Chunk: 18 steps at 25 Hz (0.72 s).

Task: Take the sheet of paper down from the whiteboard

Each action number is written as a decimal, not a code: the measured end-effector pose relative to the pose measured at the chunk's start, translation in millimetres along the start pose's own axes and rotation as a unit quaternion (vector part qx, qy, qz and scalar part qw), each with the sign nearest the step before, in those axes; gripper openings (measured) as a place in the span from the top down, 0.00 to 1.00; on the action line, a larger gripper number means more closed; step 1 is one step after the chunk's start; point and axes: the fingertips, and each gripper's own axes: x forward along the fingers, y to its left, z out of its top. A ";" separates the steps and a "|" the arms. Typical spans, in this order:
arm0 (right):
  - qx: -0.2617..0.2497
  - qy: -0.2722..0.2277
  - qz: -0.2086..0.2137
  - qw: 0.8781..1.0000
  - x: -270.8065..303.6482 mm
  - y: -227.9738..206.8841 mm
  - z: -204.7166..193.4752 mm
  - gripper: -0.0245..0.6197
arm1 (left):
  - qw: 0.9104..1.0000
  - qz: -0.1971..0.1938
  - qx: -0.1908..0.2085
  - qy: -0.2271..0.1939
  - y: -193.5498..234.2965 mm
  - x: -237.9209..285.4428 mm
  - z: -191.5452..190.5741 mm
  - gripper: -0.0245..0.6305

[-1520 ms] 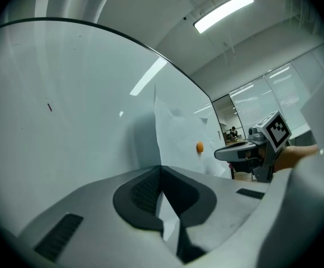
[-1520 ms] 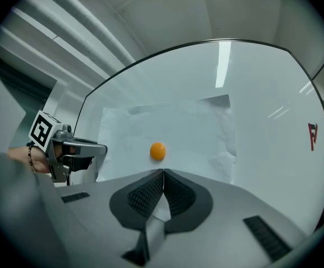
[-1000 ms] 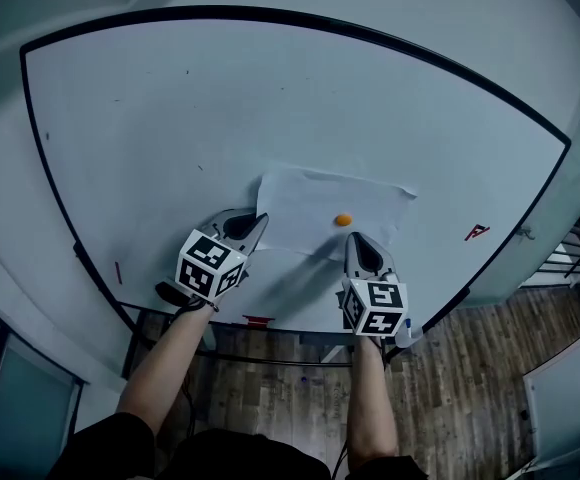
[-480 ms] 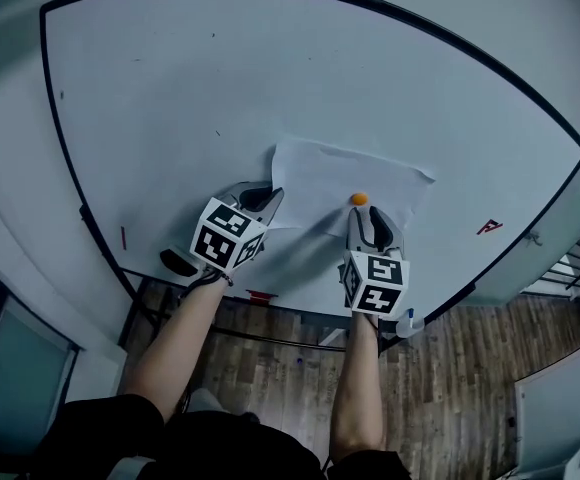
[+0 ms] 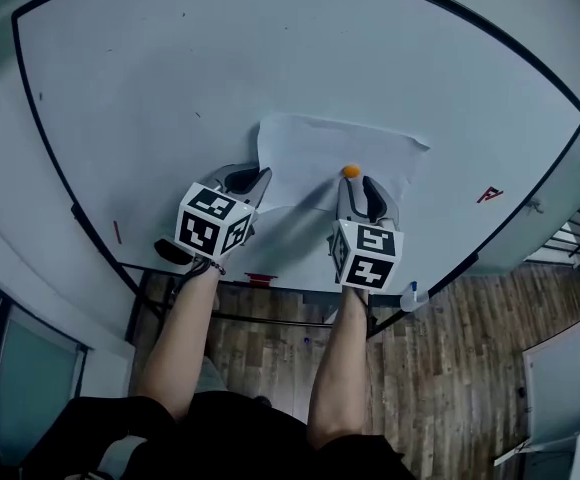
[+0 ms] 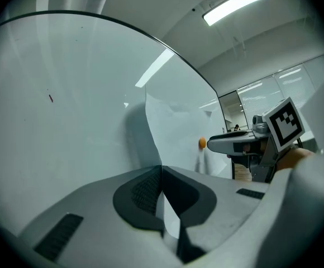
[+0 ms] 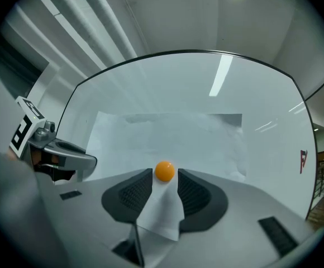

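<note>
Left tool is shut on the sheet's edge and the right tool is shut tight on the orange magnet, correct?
No, the right tool is not shut. Its jaws have just been opening and stand apart on either side of the orange magnet, with a fold of the sheet between them, as the right gripper view shows. The left tool is shut on the sheet's edge.
</note>
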 end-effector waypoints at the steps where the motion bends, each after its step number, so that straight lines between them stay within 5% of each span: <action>1: 0.003 0.001 -0.001 1.000 1.4 -0.8 0.6 0.75 | 1.000 -0.002 0.000 -0.001 0.8 0.9 0.3 0.93; 18: -0.019 0.005 -0.050 0.999 18.3 0.4 7.0 0.75 | 0.998 -0.050 0.009 -0.020 3.6 5.3 -1.6 0.93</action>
